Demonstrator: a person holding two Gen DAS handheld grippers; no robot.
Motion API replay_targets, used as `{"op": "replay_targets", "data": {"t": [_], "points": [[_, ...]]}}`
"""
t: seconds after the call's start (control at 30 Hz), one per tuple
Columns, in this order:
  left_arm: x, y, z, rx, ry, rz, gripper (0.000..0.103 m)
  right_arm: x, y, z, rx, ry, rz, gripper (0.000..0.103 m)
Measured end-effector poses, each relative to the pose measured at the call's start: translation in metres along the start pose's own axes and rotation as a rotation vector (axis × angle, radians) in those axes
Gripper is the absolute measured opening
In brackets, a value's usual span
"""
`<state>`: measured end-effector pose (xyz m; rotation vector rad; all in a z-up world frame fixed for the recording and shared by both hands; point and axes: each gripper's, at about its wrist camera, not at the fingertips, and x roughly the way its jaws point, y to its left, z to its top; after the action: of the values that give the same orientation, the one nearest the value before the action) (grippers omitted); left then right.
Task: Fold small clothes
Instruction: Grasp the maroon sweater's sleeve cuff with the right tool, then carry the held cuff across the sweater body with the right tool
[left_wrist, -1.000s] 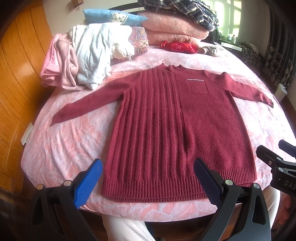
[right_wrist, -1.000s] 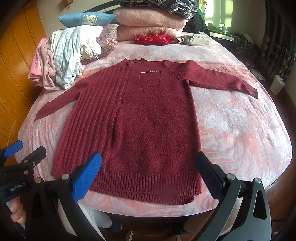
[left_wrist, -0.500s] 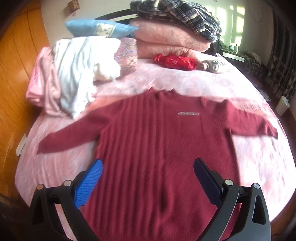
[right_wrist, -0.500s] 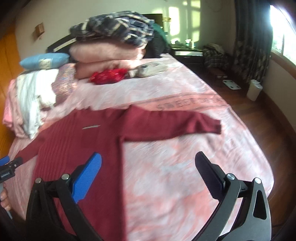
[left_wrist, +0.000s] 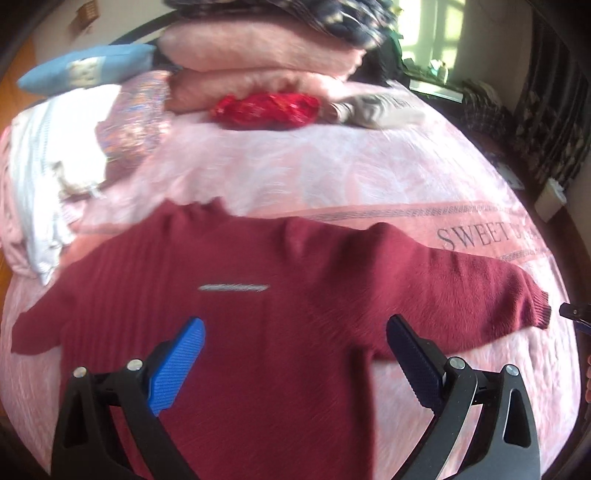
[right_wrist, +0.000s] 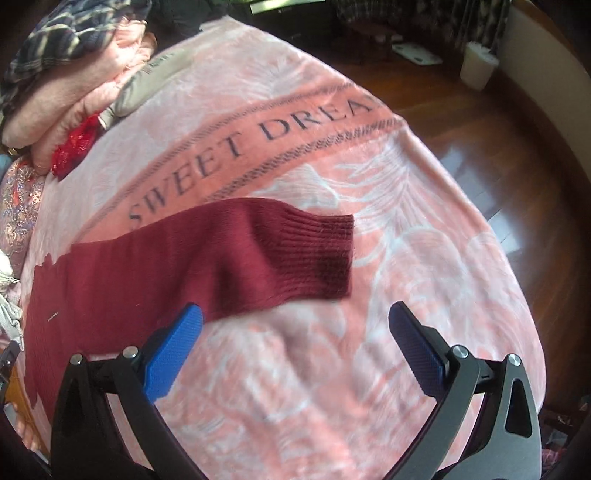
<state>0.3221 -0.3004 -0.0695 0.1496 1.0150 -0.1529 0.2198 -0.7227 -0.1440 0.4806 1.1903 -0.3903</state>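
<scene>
Lying flat and face up on the bed (left_wrist: 332, 177), the dark red sweater (left_wrist: 258, 332) has both sleeves spread out to the sides. A pink blanket (right_wrist: 332, 369) printed with "SWEET DREA…" lettering covers the bed beneath it.

Left gripper (left_wrist: 295, 350): jaws spread wide, nothing between them, positioned over the sweater's chest just below the small pale label (left_wrist: 233, 287). Contact with the knit cannot be confirmed; the view is blurred.

Right gripper (right_wrist: 295, 339): jaws spread wide, holding nothing, positioned over bare blanket near the ribbed cuff (right_wrist: 317, 254) of one sleeve. The blue finger pad (right_wrist: 173, 354) sits at the sleeve's lower edge; the cuff lies ahead of the jaws, apart from them.

Surroundings noted at the head of the bed: stacked pink folded bedding (left_wrist: 258, 51) with a dark plaid garment (right_wrist: 74, 29) on top, a red item (left_wrist: 266, 107) in front of the stack, a blue pillow (left_wrist: 81, 70), and a heap of white and pink clothing (left_wrist: 44, 155) at the left edge. A white bin (right_wrist: 480, 64) stands on the wooden floor (right_wrist: 517, 166) beyond the bed.
</scene>
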Motion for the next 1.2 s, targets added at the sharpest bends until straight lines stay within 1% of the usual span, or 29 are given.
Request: {"op": "replay_targets", "data": {"t": [0.03,0.1,0.17,0.3,0.33,0.37,0.4,0.5,0.53,0.57,0.6,0.63,0.67,0.73,0.8,0.87,0.9,0.93,0.97,1.0,1.03,1.07,1.2], "points": [[0.011,-0.013,0.004,0.011,0.005,-0.002,0.099,0.009,-0.005,0.005,0.001,0.014,0.016,0.100],[0.024,-0.024,0.009,0.021,0.015,0.006,0.099,0.022,-0.009,0.011,0.003,0.037,0.029,0.100],[0.038,-0.036,0.014,0.025,0.022,0.013,0.099,0.036,-0.010,0.018,-0.009,0.051,0.021,0.100],[0.056,-0.045,0.022,0.021,0.037,0.017,0.099,0.056,-0.014,0.028,-0.005,0.081,0.049,0.099],[0.060,-0.046,0.023,0.022,0.039,0.021,0.099,0.062,-0.015,0.028,0.004,0.092,0.060,0.095],[0.063,-0.047,0.024,0.022,0.041,0.022,0.099,0.066,-0.016,0.029,0.009,0.103,0.062,0.087],[0.066,-0.047,0.026,0.023,0.042,0.026,0.099,0.070,-0.017,0.030,0.012,0.109,0.058,0.084],[0.073,-0.050,0.029,0.030,0.052,0.026,0.099,0.073,-0.016,0.030,-0.003,0.103,0.049,0.078],[0.076,-0.051,0.029,0.034,0.059,0.027,0.099,0.070,-0.012,0.029,-0.028,0.095,0.042,0.068],[0.077,-0.051,0.029,0.037,0.062,0.027,0.099,0.067,-0.010,0.029,-0.044,0.087,0.042,0.051],[0.078,-0.050,0.030,0.036,0.062,0.027,0.099,0.063,-0.007,0.029,-0.054,0.081,0.042,0.042],[0.078,-0.047,0.030,0.032,0.061,0.023,0.099,0.059,-0.005,0.030,-0.060,0.075,0.032,0.016],[0.078,-0.045,0.029,0.029,0.060,0.022,0.099,0.054,-0.005,0.030,-0.056,0.070,0.043,0.007],[0.077,-0.035,0.030,0.020,0.060,0.031,0.099,0.040,-0.006,0.034,-0.032,0.037,0.044,0.007],[0.075,-0.020,0.030,0.005,0.058,0.039,0.099,0.021,-0.006,0.038,-0.017,-0.012,0.020,0.006],[0.074,-0.006,0.031,-0.008,0.055,0.052,0.099,-0.005,-0.007,0.043,0.008,-0.060,0.008,0.006],[0.073,0.001,0.031,-0.013,0.053,0.058,0.099,-0.013,-0.008,0.045,0.017,-0.076,-0.011,0.006],[0.072,0.012,0.030,-0.021,0.050,0.065,0.099,-0.026,-0.009,0.046,0.014,-0.108,-0.056,0.006],[0.071,0.018,0.029,-0.025,0.049,0.070,0.099,-0.032,-0.013,0.046,0.026,-0.117,-0.084,0.006],[0.071,0.024,0.029,-0.029,0.049,0.073,0.099,-0.033,-0.019,0.045,0.056,-0.099,-0.099,0.005],[0.071,0.032,0.028,-0.035,0.050,0.077,0.099,-0.028,-0.025,0.041,0.084,-0.062,-0.112,0.005],[0.072,0.038,0.026,-0.041,0.054,0.079,0.099,-0.020,-0.030,0.036,0.104,-0.029,-0.149,0.005],[0.076,0.056,0.021,-0.050,0.083,0.075,0.099,0.004,-0.032,0.027,0.140,0.010,-0.235,0.005]]}}
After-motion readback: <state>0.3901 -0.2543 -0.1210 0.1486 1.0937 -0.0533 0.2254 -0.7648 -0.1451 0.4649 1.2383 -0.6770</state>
